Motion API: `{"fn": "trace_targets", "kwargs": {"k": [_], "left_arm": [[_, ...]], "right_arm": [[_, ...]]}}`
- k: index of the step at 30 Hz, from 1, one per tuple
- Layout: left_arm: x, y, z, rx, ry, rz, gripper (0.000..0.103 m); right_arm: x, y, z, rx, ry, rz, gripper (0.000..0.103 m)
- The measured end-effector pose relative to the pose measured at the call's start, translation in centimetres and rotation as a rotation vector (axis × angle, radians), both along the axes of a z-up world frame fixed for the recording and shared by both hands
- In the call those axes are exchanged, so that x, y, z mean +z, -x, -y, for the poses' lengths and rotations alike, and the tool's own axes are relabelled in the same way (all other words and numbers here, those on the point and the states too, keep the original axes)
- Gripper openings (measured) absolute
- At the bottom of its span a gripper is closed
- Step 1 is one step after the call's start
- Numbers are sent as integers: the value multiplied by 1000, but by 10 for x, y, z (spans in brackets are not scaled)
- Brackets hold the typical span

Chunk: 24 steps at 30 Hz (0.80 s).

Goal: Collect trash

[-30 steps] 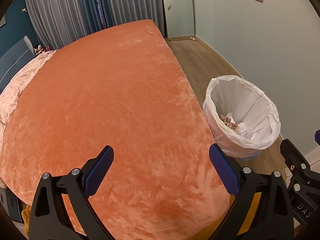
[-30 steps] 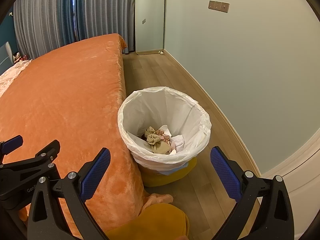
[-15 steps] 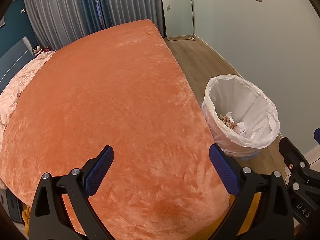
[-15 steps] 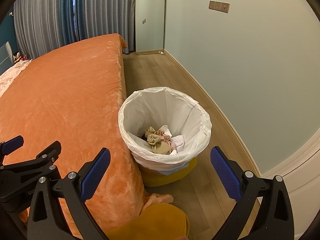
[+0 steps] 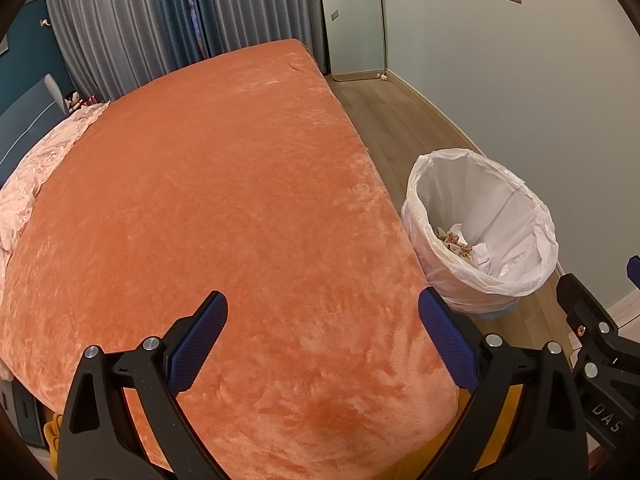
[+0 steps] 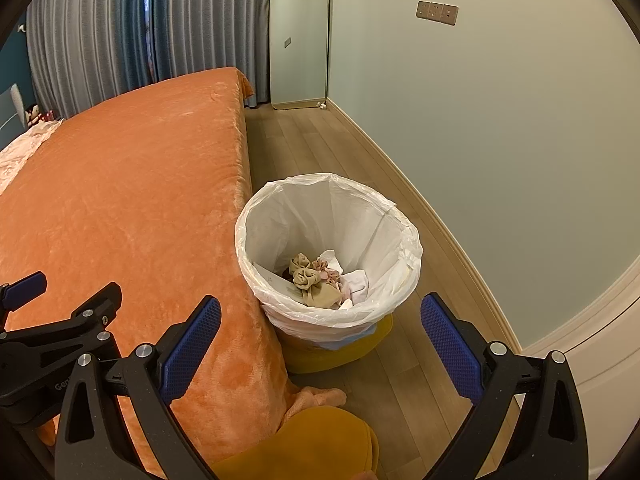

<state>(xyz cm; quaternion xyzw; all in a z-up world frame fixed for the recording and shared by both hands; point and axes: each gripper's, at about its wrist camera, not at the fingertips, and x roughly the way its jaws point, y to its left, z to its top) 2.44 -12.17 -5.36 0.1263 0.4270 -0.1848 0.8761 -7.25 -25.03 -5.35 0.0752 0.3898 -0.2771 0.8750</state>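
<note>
Left wrist view: the left gripper (image 5: 322, 336) hangs above the near end of the orange bedspread (image 5: 224, 208), jaws spread wide and holding nothing. Compared with a second ago the framing is all but identical; the bin has drifted only a trace, so no real travel has occurred. No loose litter shows on the blanket in this view. The trash bin (image 5: 478, 280), lined with a white bag, stands on the wood floor (image 5: 400, 120) just beside the bed's right edge, upright, mouth facing up, long axis vertical. Right wrist view: the right gripper (image 6: 320, 340) is likewise released and empty, poised above and slightly short of the bin (image 6: 276, 312). Crumpled trash (image 6: 316, 280), beige and pink wads with white paper, lies at the bottom of the liner; being balled up, it has no clear long axis or heading. The left gripper's black frame appears at the lower left, over the blanket. Nothing has shifted here either over the past second. Judgement: with both tools idle and empty, the visible litter already binned and the bedspread bare, collection appears complete or paused pending a search for further items.
</note>
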Motion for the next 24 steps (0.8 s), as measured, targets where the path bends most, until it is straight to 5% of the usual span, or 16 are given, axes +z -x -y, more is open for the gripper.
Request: {"fn": "trace_targets", "kwargs": {"k": [24], "left_arm": [[-3, -5, 0, -3, 10, -21, 92]], "right_arm": [[2, 1, 3, -10, -3, -1, 96]]}}
